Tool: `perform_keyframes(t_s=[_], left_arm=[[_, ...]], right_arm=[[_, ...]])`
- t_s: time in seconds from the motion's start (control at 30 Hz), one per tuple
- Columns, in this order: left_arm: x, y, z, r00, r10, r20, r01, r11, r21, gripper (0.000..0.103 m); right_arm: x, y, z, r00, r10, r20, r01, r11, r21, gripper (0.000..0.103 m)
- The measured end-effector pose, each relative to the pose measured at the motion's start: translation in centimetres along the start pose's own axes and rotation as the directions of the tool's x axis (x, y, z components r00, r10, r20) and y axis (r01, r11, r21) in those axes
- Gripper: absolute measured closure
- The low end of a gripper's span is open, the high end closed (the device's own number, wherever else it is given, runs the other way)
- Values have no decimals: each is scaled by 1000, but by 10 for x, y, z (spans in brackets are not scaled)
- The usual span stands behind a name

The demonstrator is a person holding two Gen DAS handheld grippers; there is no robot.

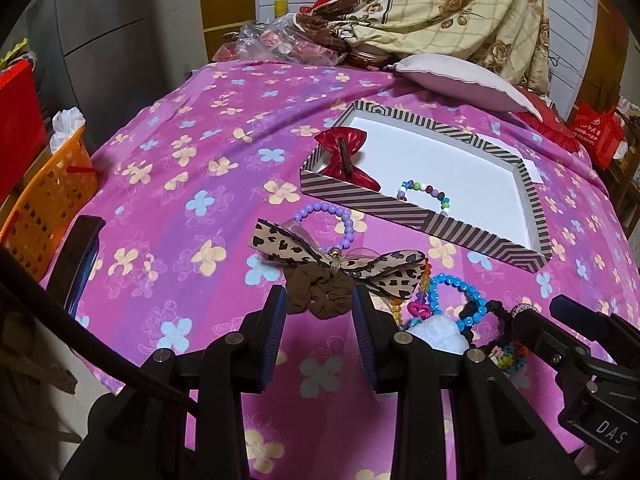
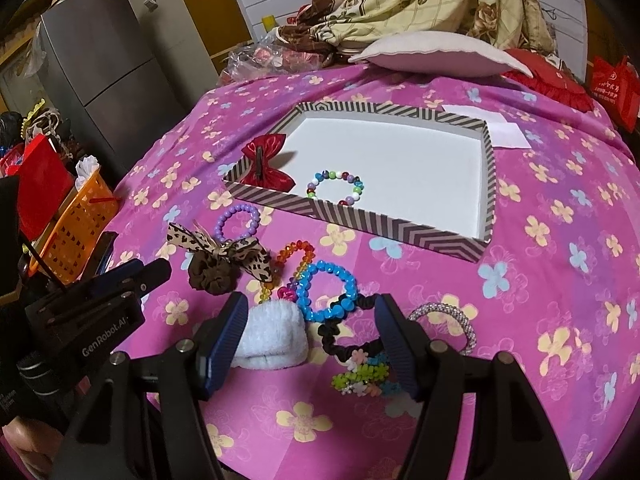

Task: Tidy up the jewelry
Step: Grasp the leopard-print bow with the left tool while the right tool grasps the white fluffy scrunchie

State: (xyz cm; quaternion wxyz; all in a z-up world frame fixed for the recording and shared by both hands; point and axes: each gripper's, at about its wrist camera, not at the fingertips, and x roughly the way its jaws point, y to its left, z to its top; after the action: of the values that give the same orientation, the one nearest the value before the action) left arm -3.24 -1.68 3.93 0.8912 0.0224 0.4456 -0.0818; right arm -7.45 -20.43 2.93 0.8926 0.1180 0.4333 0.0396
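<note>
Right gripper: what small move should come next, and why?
Probably lower the open right gripper onto the black fabric scrunchie lying between its fingers on the cloth. The striped cardboard tray holds only a red bow and multicoloured bead bracelet; nothing is gripped.

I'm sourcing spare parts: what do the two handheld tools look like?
Both are black frames with silver pivot bolts and ribbed blue pads. The left tool body reads "GenRobot.AI" in white in the right wrist view; the right tool shows "DAS" in the left wrist view.
</note>
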Motion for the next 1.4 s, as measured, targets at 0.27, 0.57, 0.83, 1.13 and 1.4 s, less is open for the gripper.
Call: perform_keyframes(t_s=[0.27, 0.57, 0.83, 1.13, 1.4], left_arm=[[6, 3, 0, 1000, -1, -16, 1, 1000, -11, 49], [13, 36, 5, 995, -87, -58, 80, 991, -110, 49], [31, 65, 4, 978, -173, -114, 144, 963, -228, 49], [55, 46, 4, 966, -208, -155, 173, 962, -213, 45], [79, 30, 13, 975, -159, -152, 136, 979, -151, 40]], right_arm=[[7, -1, -1, 1000, 2, -23, -2, 1000, -1, 33], [19, 0, -7, 998, 25, -63, -25, 1000, -6, 32], [40, 8, -15, 990, 55, -129, -58, 998, -18, 32], [62, 15, -20, 982, 51, -181, -59, 998, -39, 32], [73, 14, -20, 978, 66, -196, -74, 997, -38, 32]])
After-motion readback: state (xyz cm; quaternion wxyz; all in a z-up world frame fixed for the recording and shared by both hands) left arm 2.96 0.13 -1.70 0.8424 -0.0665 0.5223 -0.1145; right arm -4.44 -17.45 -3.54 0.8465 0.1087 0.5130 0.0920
